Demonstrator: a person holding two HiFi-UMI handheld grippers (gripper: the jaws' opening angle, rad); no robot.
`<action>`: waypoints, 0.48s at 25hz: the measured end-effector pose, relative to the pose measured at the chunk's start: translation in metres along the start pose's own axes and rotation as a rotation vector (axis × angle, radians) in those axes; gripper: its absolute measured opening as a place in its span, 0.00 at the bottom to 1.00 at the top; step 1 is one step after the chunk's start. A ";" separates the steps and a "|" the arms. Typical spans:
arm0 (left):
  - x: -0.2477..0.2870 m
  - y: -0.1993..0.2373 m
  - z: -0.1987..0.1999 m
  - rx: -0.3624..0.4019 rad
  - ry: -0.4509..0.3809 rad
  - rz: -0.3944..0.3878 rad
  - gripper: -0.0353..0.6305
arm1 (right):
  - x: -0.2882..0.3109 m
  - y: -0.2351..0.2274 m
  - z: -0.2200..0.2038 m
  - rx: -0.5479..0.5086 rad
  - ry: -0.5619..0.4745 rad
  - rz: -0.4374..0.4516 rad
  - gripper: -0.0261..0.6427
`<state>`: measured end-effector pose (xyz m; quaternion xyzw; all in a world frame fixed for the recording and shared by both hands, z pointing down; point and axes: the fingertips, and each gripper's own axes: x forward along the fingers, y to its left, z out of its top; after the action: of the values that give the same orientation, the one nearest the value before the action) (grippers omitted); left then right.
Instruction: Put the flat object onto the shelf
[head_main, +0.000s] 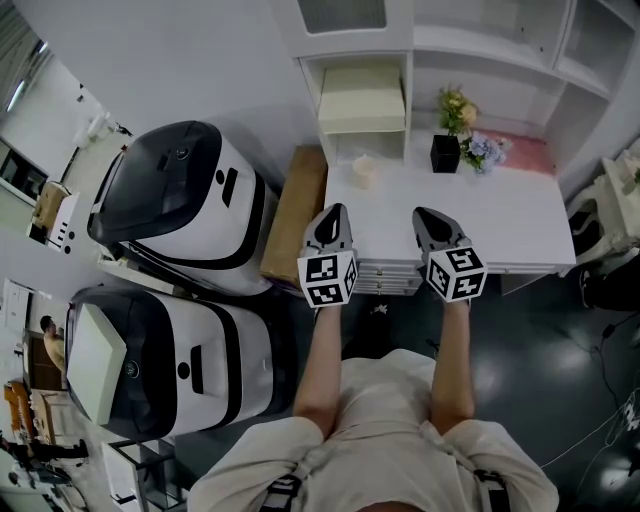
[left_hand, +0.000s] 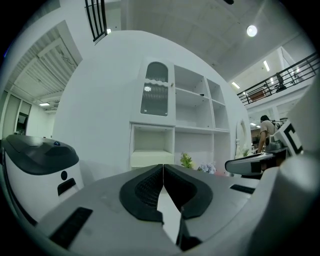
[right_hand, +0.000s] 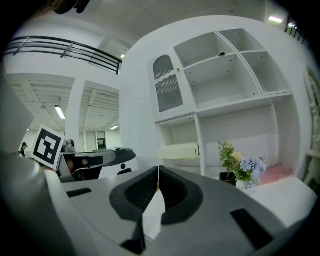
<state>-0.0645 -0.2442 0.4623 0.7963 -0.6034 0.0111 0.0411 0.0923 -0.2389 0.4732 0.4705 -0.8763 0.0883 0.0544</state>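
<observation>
White shelving (head_main: 410, 45) stands ahead, its lower left compartment holding the cream flat object (head_main: 362, 100) crosswise, straight beyond the left gripper (head_main: 334, 212), diagonally left of the right gripper (head_main: 426, 215), both pinched closed and empty.

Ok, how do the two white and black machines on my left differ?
The farther machine has a bare dark top; the nearer machine carries a pale flat slab on its top. The farther machine stands beside a brown panel; the nearer machine is beside the person. Both are white with black tops.
</observation>
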 end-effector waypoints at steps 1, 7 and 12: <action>0.000 0.000 -0.002 -0.004 0.003 -0.004 0.07 | 0.000 0.000 -0.001 0.002 0.001 -0.001 0.14; 0.002 0.002 -0.004 -0.020 0.000 -0.007 0.07 | -0.001 0.001 -0.008 -0.007 0.018 -0.003 0.14; 0.002 -0.003 -0.007 -0.019 0.008 -0.020 0.07 | -0.006 -0.006 -0.009 0.002 0.017 -0.023 0.14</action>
<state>-0.0607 -0.2450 0.4693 0.8018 -0.5953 0.0082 0.0513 0.1005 -0.2355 0.4812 0.4800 -0.8701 0.0927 0.0624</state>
